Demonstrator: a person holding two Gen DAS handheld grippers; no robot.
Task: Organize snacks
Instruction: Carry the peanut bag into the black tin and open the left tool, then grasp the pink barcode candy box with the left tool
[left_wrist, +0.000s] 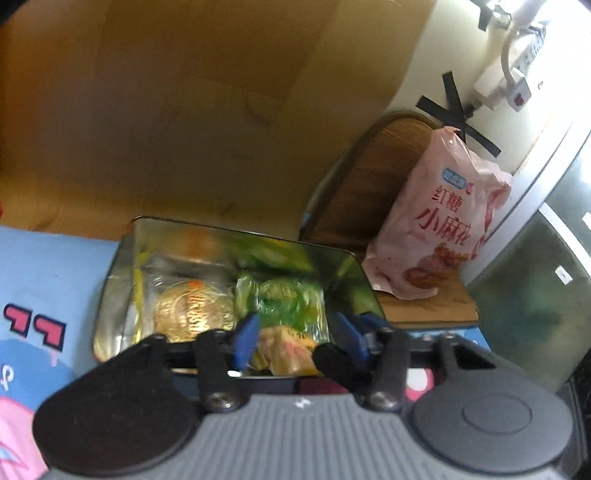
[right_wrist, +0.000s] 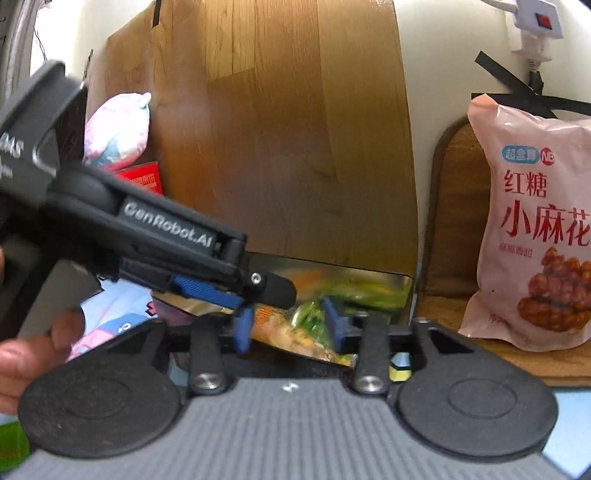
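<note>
Both tongs, left and right, stand spread, pinching nothing, above a metal tin of wrapped snacks. A pink bag stands upright on a wooden board just beside the tin.

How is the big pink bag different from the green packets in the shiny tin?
The pink bag stands upright on a wooden board, outside the metal tin; the green packets lie inside it. The pink bag is large, one single pack with red writing; the green packets are small, crinkly and several together. The pink bag is opaque, while the green packets look see-through. Both are wrapped snacks.
</note>
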